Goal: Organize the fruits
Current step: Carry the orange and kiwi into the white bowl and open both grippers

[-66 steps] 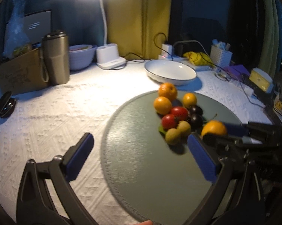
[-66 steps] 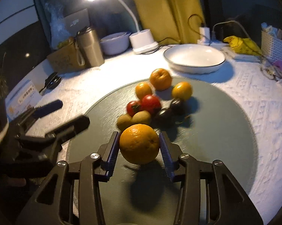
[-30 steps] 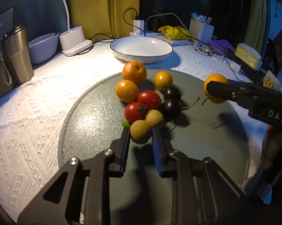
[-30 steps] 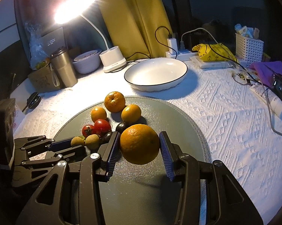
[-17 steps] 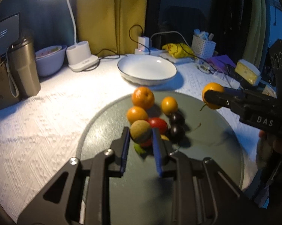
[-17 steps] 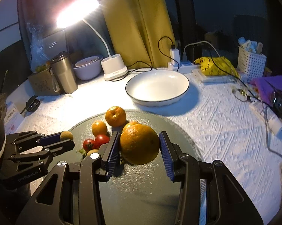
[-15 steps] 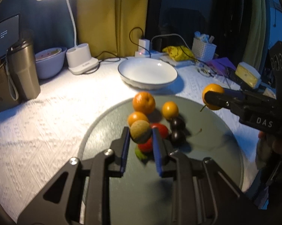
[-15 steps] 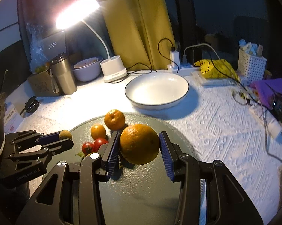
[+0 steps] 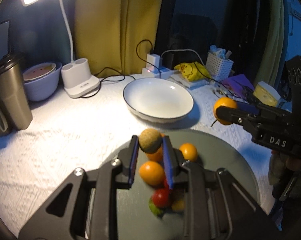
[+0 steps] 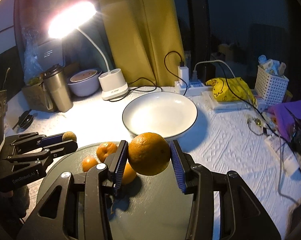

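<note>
My left gripper (image 9: 150, 144) is shut on a small brown-green kiwi (image 9: 150, 143) and holds it above the far edge of the round grey mat (image 9: 220, 166). My right gripper (image 10: 149, 156) is shut on a large orange (image 10: 149, 153), held above the mat (image 10: 150, 210) just short of the empty white bowl (image 10: 160, 114). The bowl also shows in the left wrist view (image 9: 158, 102). Oranges (image 9: 151, 173), a red tomato (image 9: 160, 198) and other small fruits lie on the mat. Each gripper shows in the other's view, the left one (image 10: 68, 138) and the right one (image 9: 224, 111).
A desk lamp base (image 9: 79, 79), a steel tumbler (image 9: 9, 94) and a lilac bowl (image 9: 41, 83) stand at the back left. A power strip with cables (image 10: 190, 84), a yellow bag (image 10: 228, 89), a white basket (image 10: 270, 85) and purple items (image 10: 288, 116) crowd the back right.
Both grippers have risen and moved forward toward the white bowl, each still holding its fruit. The fruit pile on the mat now lies lower and closer in both views.
</note>
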A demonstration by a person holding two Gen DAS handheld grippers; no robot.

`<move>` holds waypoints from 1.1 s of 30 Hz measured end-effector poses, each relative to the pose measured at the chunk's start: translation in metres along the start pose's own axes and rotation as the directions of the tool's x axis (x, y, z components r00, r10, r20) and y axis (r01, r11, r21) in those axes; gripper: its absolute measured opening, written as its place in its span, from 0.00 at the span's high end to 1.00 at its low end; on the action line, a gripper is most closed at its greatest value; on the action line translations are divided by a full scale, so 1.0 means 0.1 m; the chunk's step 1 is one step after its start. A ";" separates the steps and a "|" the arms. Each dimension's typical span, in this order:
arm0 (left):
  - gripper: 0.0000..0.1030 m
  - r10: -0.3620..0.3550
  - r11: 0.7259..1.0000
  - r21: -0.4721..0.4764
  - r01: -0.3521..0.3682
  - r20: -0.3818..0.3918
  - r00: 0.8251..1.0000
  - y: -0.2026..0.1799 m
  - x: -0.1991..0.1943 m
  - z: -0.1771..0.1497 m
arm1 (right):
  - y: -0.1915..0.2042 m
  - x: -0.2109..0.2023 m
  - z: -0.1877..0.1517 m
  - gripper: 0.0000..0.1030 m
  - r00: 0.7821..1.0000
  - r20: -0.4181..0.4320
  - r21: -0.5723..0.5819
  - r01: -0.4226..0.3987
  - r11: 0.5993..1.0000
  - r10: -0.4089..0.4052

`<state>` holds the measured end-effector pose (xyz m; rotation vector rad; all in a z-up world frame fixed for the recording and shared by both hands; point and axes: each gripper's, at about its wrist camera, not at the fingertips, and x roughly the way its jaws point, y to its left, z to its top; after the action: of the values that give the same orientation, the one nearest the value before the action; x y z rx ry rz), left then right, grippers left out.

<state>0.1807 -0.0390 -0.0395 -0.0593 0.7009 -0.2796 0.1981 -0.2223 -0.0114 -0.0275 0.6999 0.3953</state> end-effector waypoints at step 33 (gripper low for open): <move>0.76 -0.069 0.998 -0.019 0.068 -0.086 0.994 0.32 1.38 0.80 | -0.38 1.41 0.69 0.56 0.998 -0.040 0.037 -0.046 0.998 0.048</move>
<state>0.3408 -0.0493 -0.0697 -0.0874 0.7881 -0.3438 0.3525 -0.1978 -0.0520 0.0152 0.7485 0.4283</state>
